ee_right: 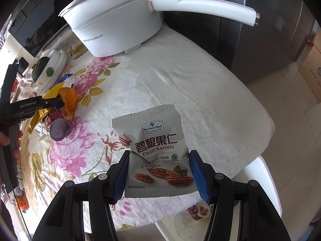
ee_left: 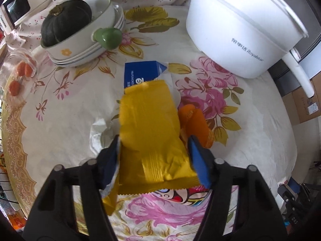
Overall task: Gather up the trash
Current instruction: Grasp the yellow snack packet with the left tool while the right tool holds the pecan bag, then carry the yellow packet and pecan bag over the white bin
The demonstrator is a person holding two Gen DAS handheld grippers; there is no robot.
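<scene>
My left gripper (ee_left: pixel 154 156) is shut on a yellow foil wrapper (ee_left: pixel 150 124) and holds it over the flowered tablecloth (ee_left: pixel 60 120). Behind the wrapper lie a blue carton (ee_left: pixel 140 73), orange peel (ee_left: pixel 195 123) and a crumpled white tissue (ee_left: pixel 99 132). A printed can (ee_left: pixel 180 193) shows under the wrapper. My right gripper (ee_right: pixel 158 170) is shut on a grey Pecan Kernels packet (ee_right: pixel 154 146) near the table's front right edge. The left gripper (ee_right: pixel 50 102), the peel (ee_right: pixel 69 98) and the can (ee_right: pixel 57 125) show at left in the right wrist view.
A white Royalstar pot (ee_left: pixel 240 30) with a long handle (ee_right: pixel 204 8) stands at the back. Stacked bowls with a dark squash (ee_left: pixel 66 22) and a green cup (ee_left: pixel 107 36) stand back left. A white bin (ee_right: pixel 258 180) holding a wrapper sits below the table edge.
</scene>
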